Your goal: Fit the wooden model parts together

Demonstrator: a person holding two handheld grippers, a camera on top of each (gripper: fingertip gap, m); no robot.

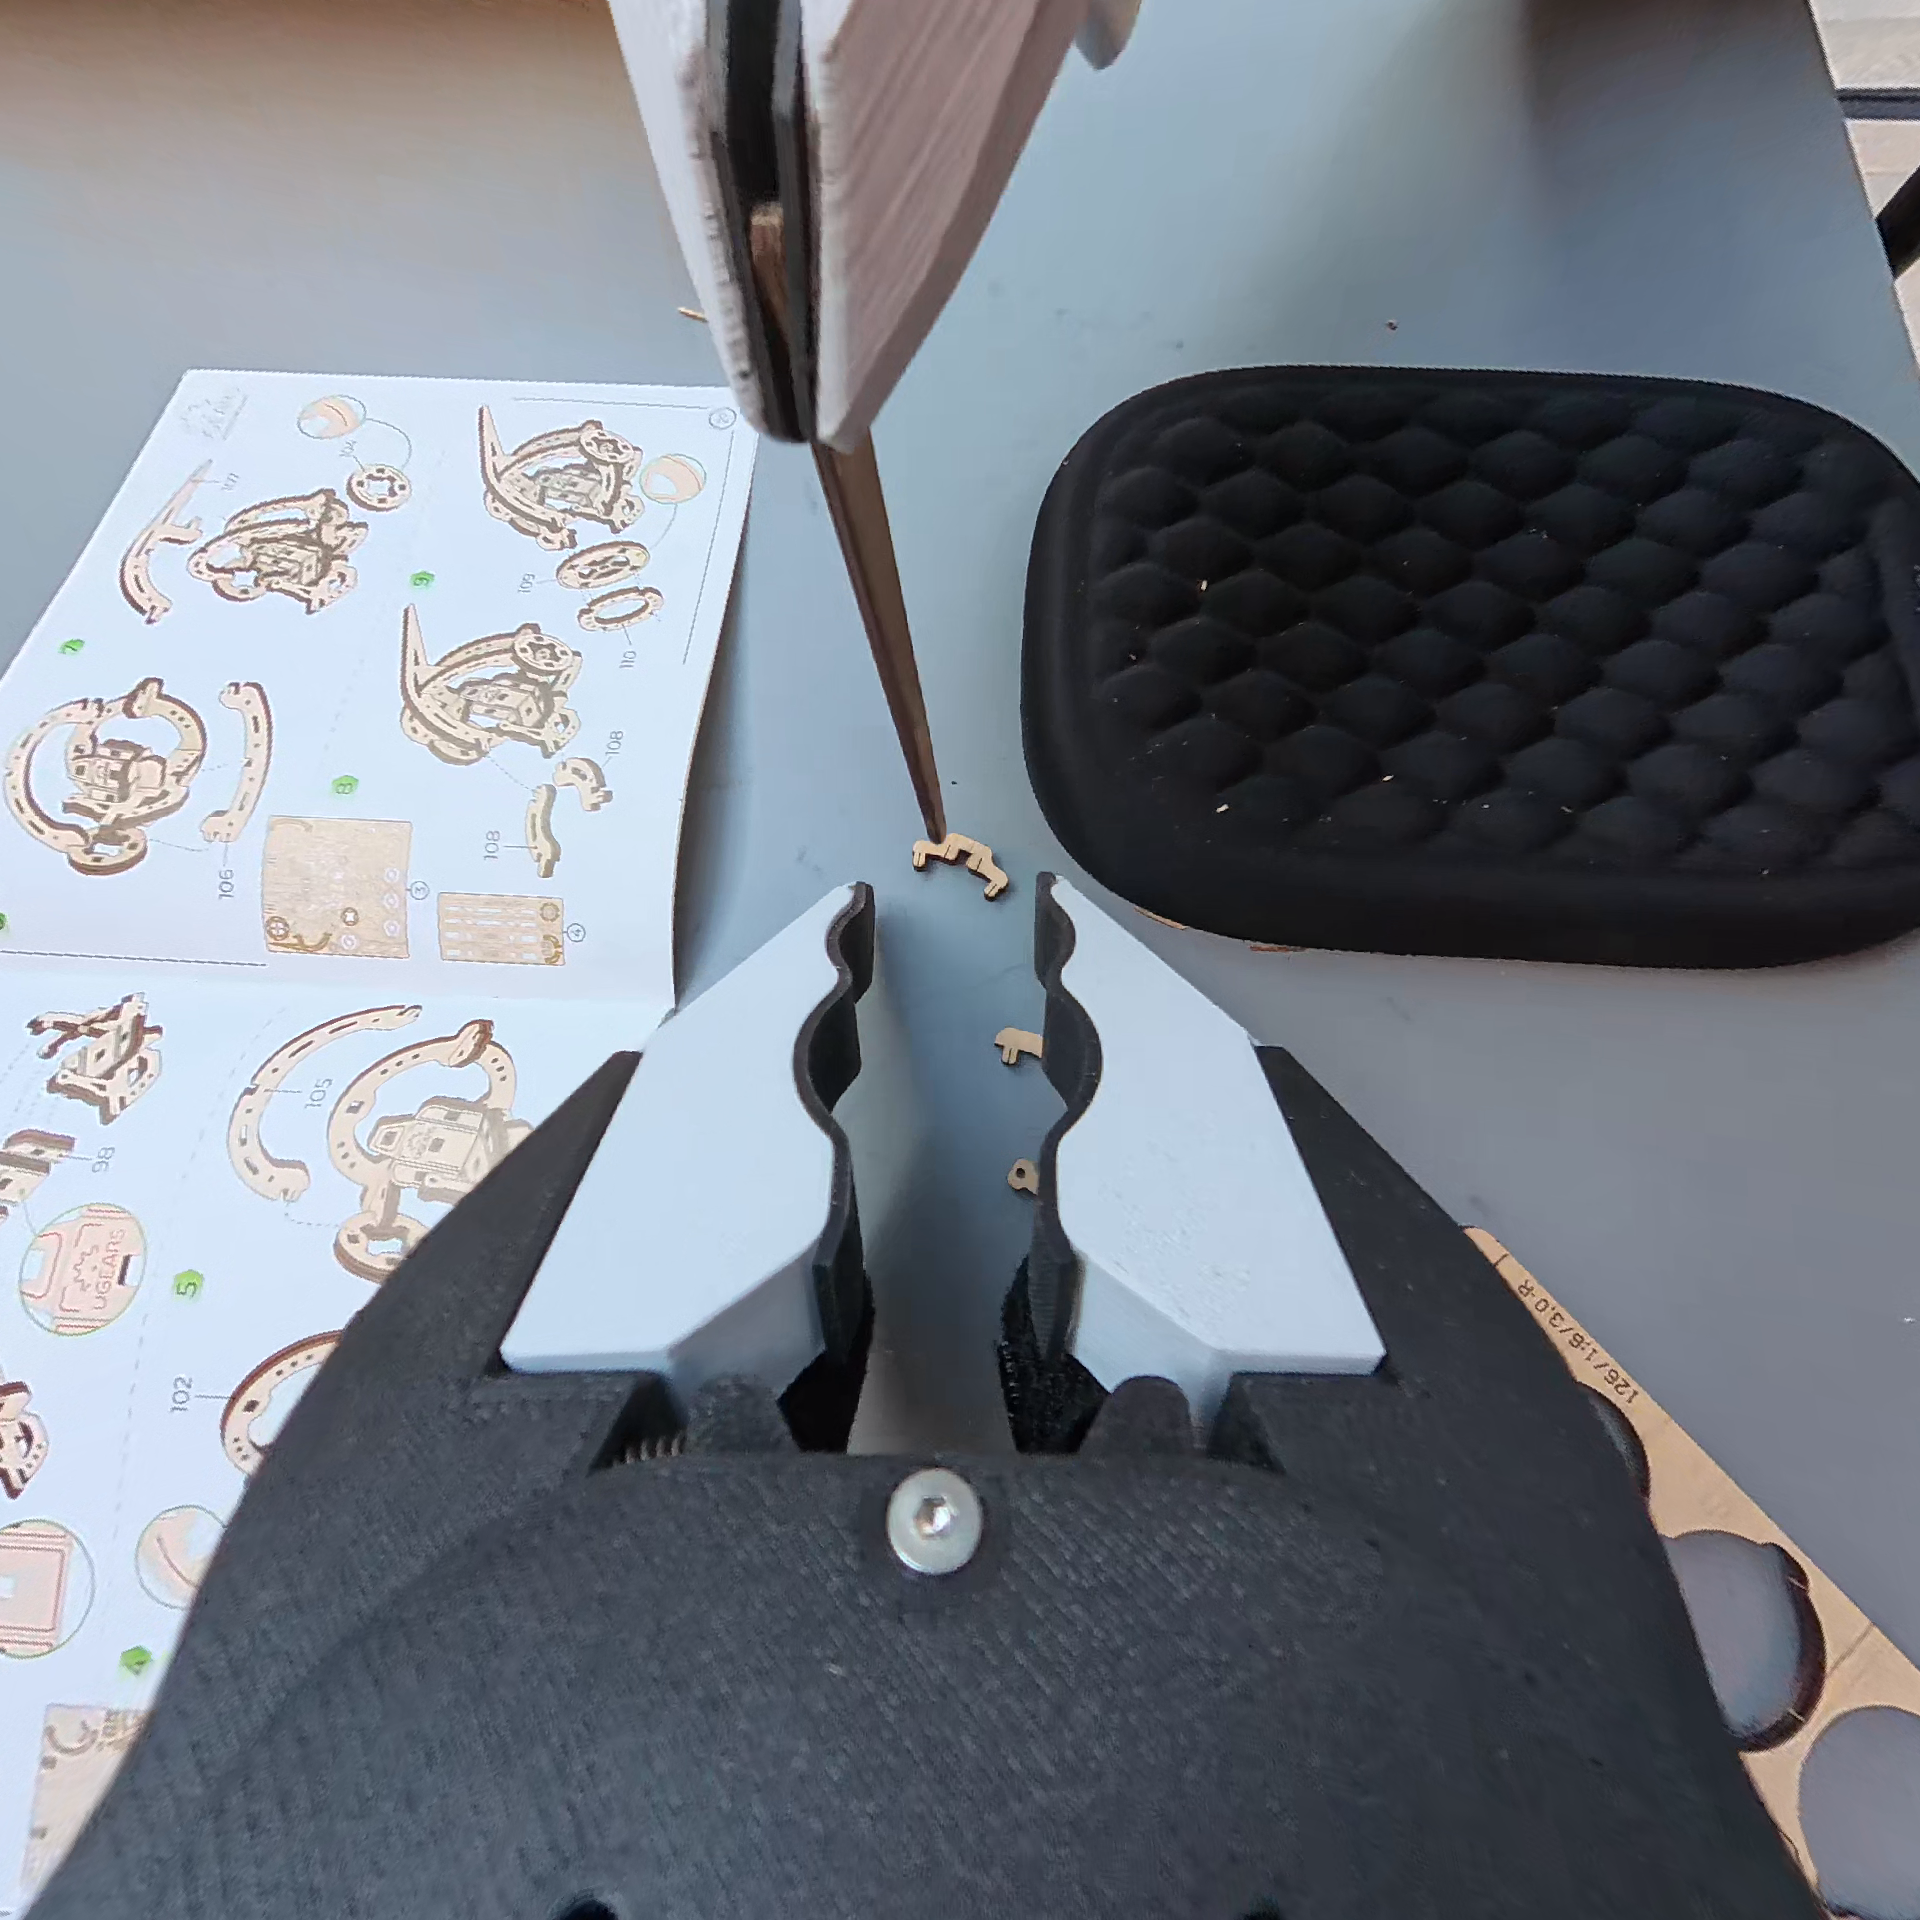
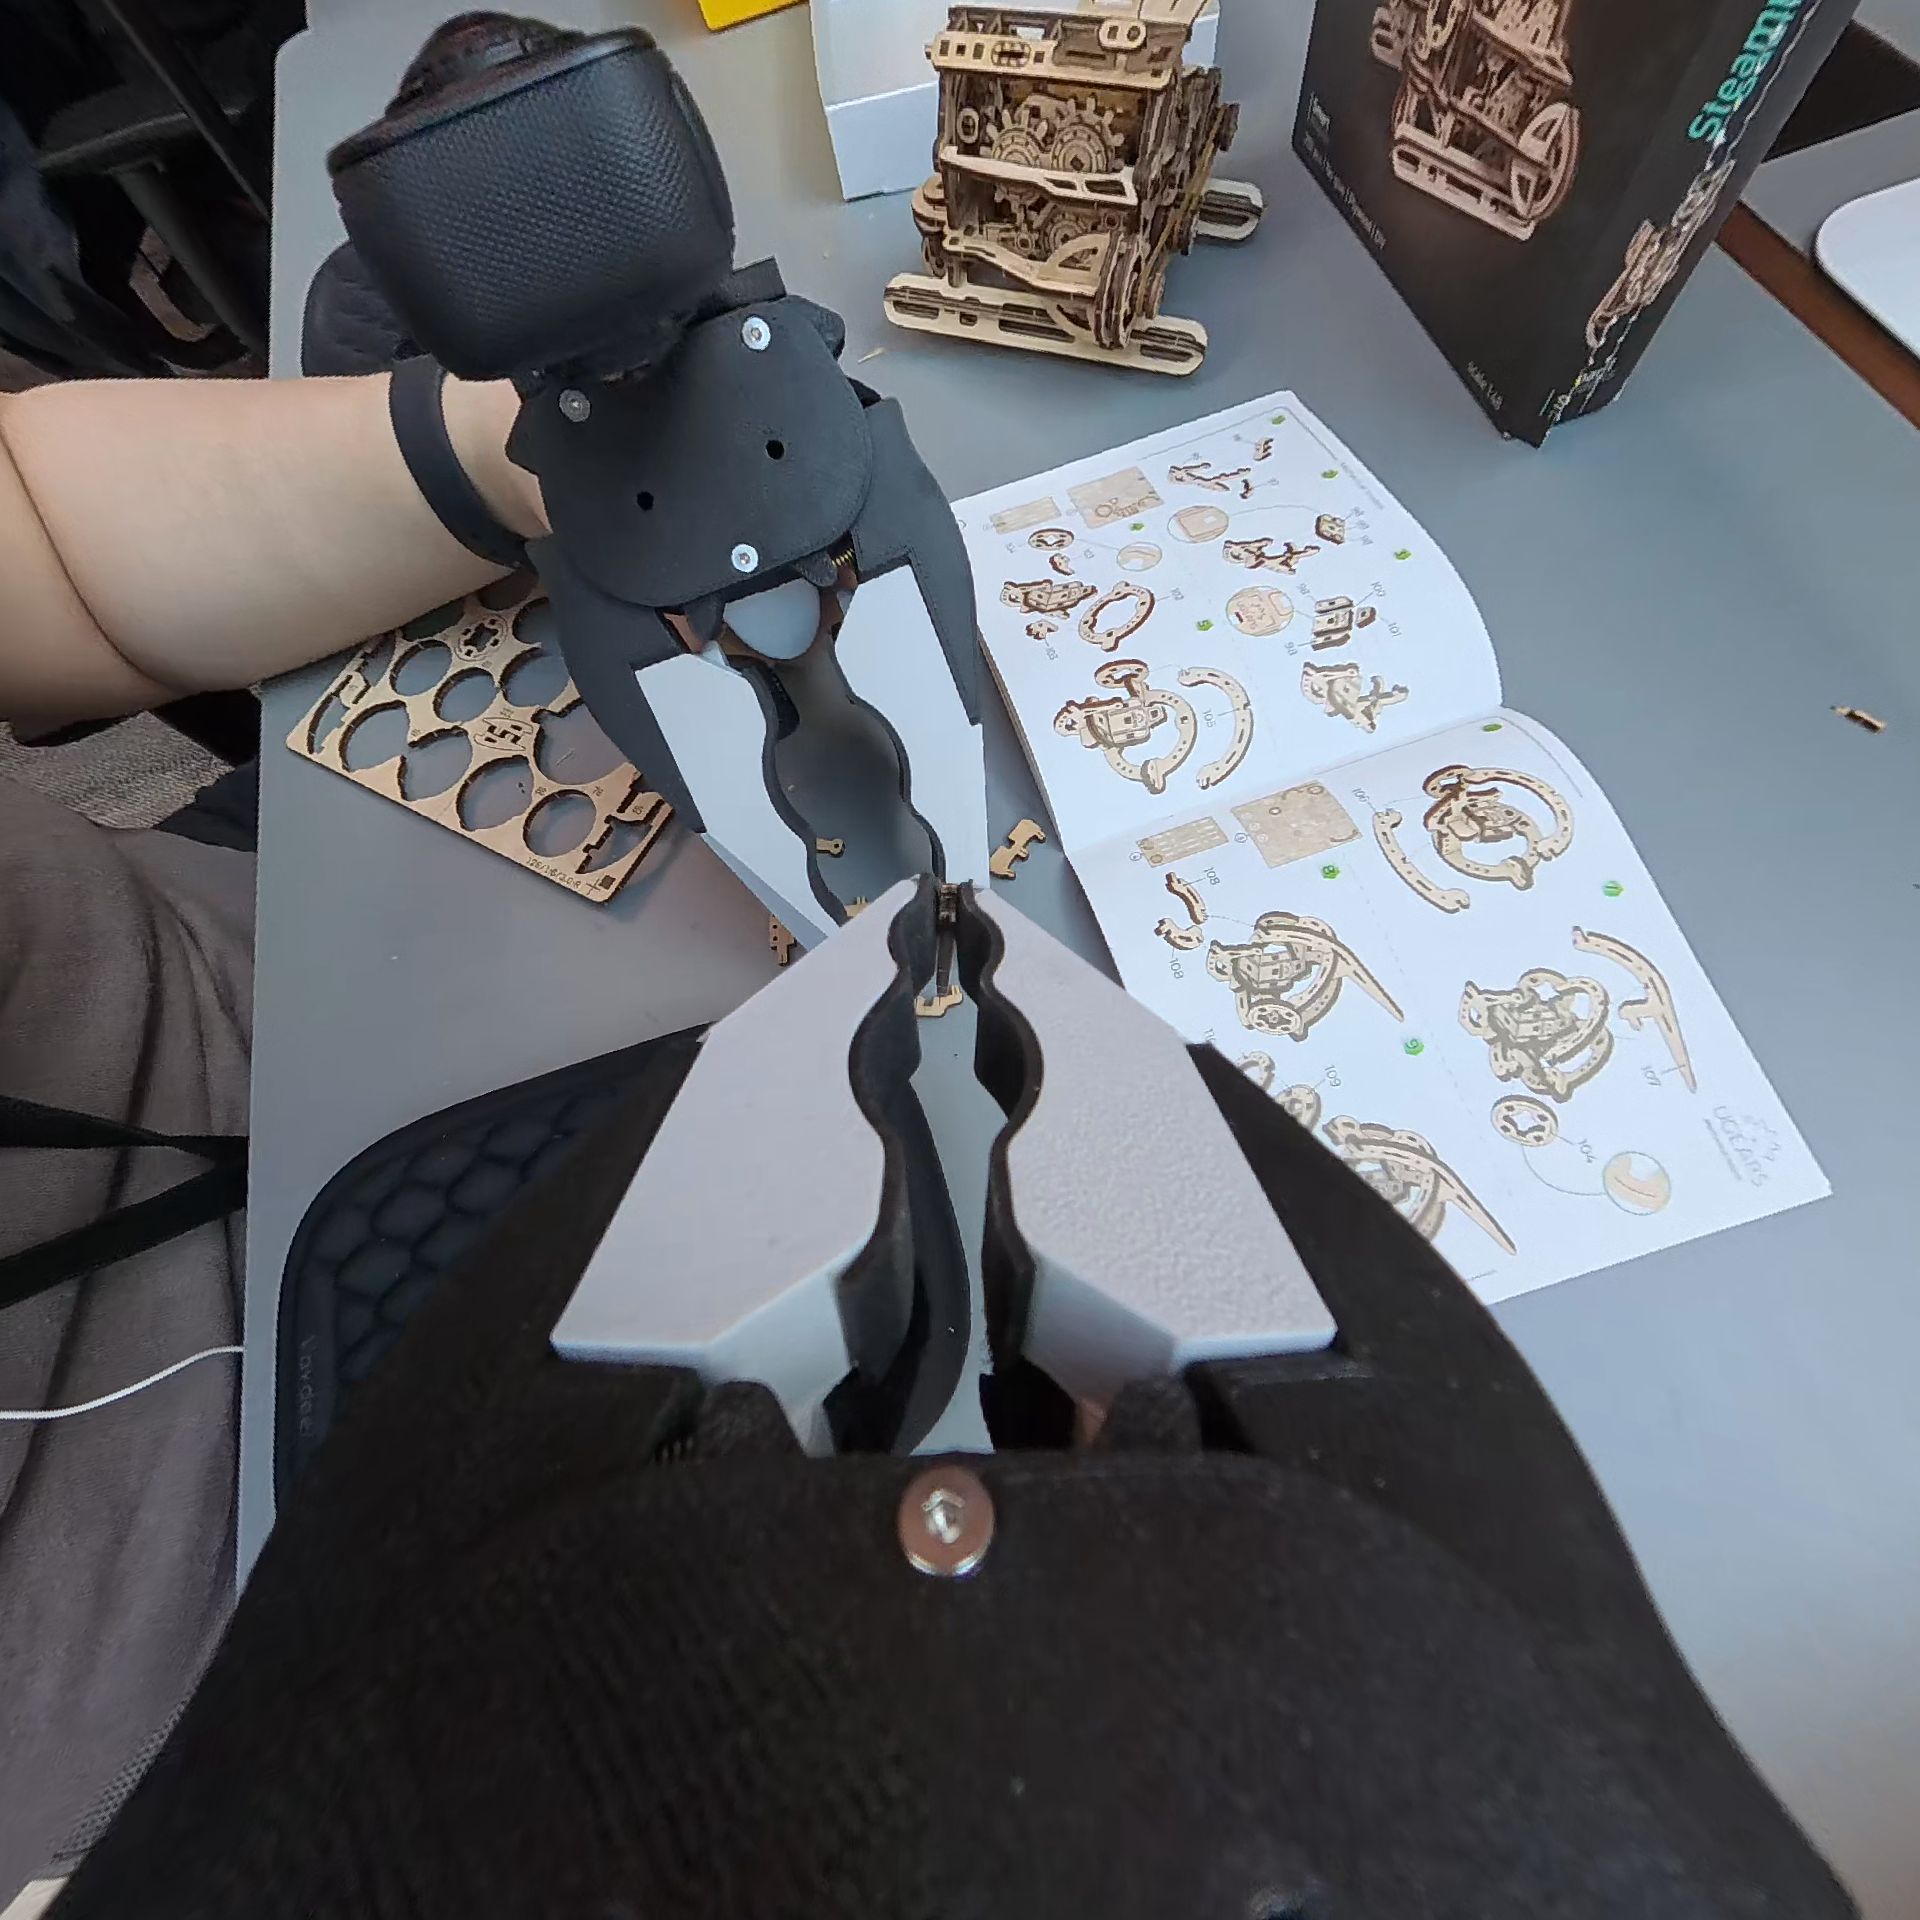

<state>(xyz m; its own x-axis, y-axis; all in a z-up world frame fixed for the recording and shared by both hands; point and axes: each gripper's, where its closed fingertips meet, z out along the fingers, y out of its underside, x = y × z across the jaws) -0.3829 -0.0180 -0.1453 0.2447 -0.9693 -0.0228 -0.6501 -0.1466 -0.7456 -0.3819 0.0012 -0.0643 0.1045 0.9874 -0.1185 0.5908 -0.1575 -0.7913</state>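
Observation:
My right gripper (image 2: 943, 896) is shut on a thin dark wooden strip (image 2: 948, 930), seen edge-on. In the left wrist view the right gripper (image 1: 795, 431) comes down from the top, and the strip (image 1: 883, 644) slants down until its tip touches a small curved wooden part (image 1: 961, 862) on the grey table. My left gripper (image 1: 954, 891) is open and empty, its tips just short of that part. It faces the right gripper in the right wrist view (image 2: 883, 873). Two tiny wooden parts (image 1: 1018, 1044) (image 1: 1023, 1174) lie by its right finger.
An open instruction booklet (image 1: 364, 675) (image 2: 1351, 831) lies on the table. A black quilted pad (image 1: 1455, 665) is on the other side. A punched-out wooden sheet (image 2: 478, 748), a built wooden model (image 2: 1060, 177) and its box (image 2: 1558, 187) are there too. More loose parts (image 2: 1018, 847) lie about.

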